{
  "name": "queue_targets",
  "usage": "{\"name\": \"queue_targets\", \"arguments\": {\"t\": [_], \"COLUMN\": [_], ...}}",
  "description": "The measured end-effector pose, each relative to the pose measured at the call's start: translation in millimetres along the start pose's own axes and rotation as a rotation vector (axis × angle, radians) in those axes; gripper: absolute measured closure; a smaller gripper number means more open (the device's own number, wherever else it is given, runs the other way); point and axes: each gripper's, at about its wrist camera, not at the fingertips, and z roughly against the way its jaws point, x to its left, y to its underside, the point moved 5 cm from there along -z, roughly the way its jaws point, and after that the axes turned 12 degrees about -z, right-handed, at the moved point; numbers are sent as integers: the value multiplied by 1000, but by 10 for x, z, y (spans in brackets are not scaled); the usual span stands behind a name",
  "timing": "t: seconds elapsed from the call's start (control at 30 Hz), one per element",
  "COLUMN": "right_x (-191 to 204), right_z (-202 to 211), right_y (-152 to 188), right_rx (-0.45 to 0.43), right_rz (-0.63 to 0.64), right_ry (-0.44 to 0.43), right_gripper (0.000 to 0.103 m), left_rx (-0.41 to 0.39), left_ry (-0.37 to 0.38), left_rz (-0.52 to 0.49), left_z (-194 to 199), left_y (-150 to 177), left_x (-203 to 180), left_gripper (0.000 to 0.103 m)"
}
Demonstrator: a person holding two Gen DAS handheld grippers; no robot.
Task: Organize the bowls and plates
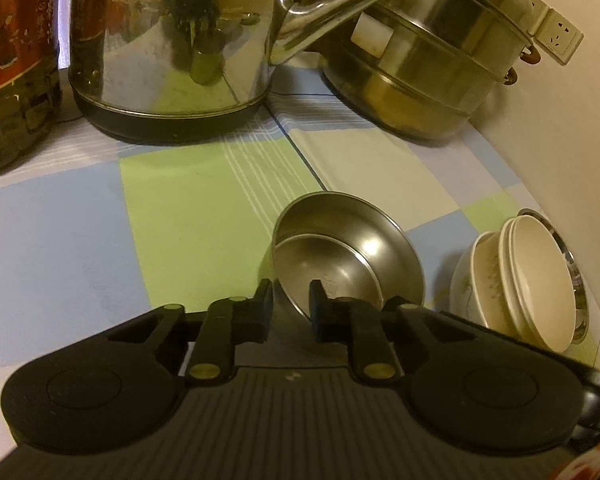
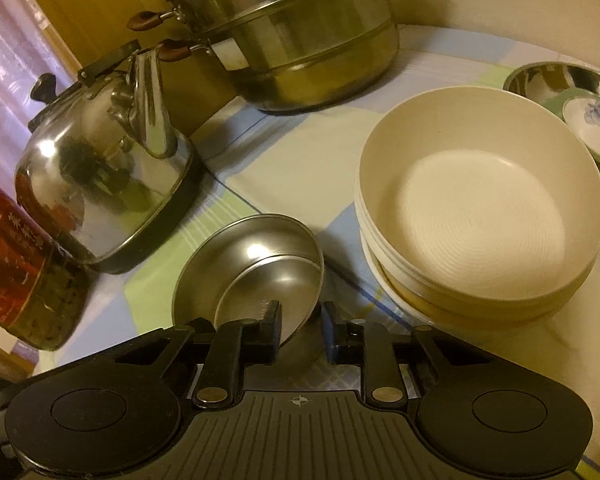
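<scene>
In the left wrist view my left gripper (image 1: 291, 304) is shut on the near rim of a steel dish (image 1: 348, 248) and holds it tilted above the checked tablecloth (image 1: 180, 208). In the right wrist view my right gripper (image 2: 300, 326) is shut on the rim of a steel dish (image 2: 252, 260), also tilted. Whether both hold the same dish I cannot tell. A stack of cream bowls (image 2: 480, 208) stands right of the right gripper. It also shows in the left wrist view (image 1: 532, 276) at the right, by the wall.
A steel kettle (image 1: 172, 48) and a tiered steel steamer pot (image 1: 440, 52) stand at the back. A red tin (image 1: 16, 52) stands far left. A steel bowl (image 2: 548, 76) and a flowered plate (image 2: 596, 120) sit at the far right. A wall socket (image 1: 556, 36) is behind the pot.
</scene>
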Motion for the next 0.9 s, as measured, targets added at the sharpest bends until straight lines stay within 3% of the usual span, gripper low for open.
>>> {"name": "queue_targets", "arguments": {"t": [0.33,0.9], "right_x": [-47,-401], "right_z": [97,563], "right_y": [60,311], "right_rx": [43,200], "right_rz": [34,144], "right_ry": [-20,-74], "right_gripper": [86,86], "left_rx": [8,38], "left_ry": [-9,-9], "left_rz": [13,96], "left_z": [152,658], "left_y": [149,751], "left_x": [-8,-271], "left_gripper": [87,88]}}
